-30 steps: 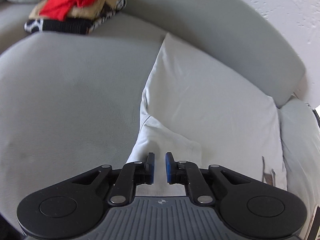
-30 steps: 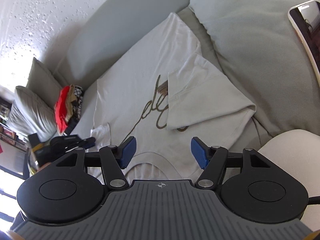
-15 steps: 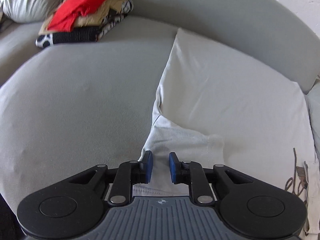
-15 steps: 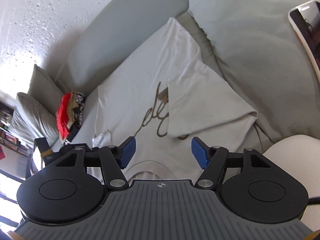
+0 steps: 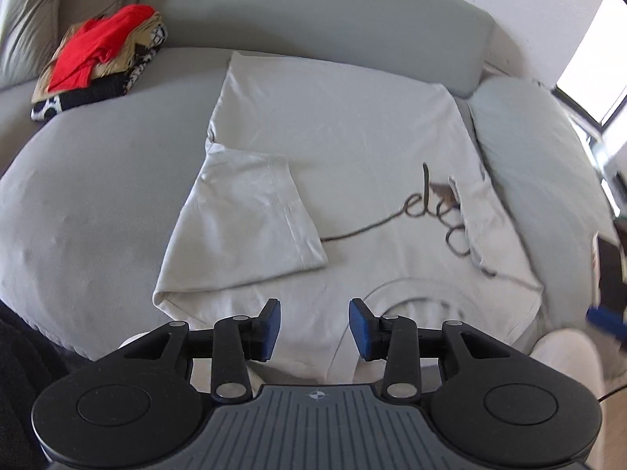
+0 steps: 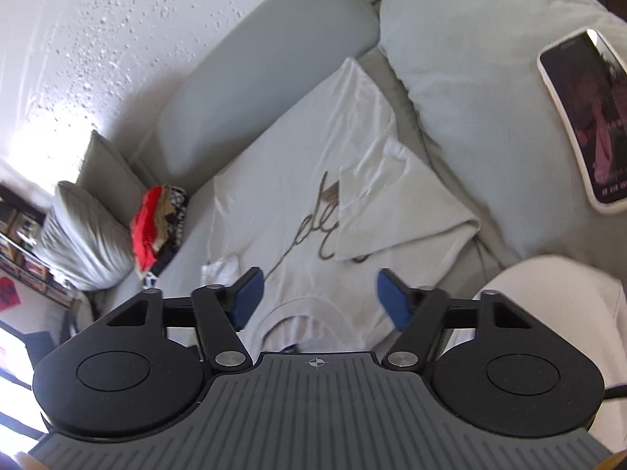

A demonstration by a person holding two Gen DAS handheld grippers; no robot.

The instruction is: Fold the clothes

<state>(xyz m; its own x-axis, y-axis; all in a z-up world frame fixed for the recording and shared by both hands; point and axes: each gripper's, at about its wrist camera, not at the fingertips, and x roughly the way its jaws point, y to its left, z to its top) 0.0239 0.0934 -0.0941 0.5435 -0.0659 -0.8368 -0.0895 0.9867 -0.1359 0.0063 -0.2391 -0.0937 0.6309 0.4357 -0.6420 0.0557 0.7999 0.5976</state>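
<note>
The T-shirt [image 5: 352, 149] lies flat, print side up, on the grey sofa seat [image 5: 98, 196], its collar nearest the person and its hem against the sofa backrest [image 5: 313, 19]. Far to the left, a pile of folded clothes [image 5: 98, 62] with a red garment on top sits well apart from it, next to a pale cushion [image 6: 78, 243]. On the shirt's left side, the left sleeve [image 5: 250, 219] is folded inward over the chest, its hem reaching the start of the script lettering [image 5: 427, 211]. The left gripper [image 5: 313, 325] hovers released just above the collar [image 5: 415, 297], holding nothing. On the right side, the right sleeve [image 6: 395, 211] is folded in too, covering the end of the lettering, and the right gripper [image 6: 317, 297] is likewise spread wide and empty above the collar. A phone [image 6: 584, 117] rests on the right cushion [image 6: 470, 58], clear of the work. With both sleeves in, the step in hand looks like the lengthwise fold: each gripper should pinch a shoulder corner beside the collar, catching the tucked sleeve layer together with the body so it does not slide out, then lift both evenly and carry them toward the hem, keeping the edges aligned. The soft, rounded seat may let the cloth drift, so a slow, level move seems wise.
</note>
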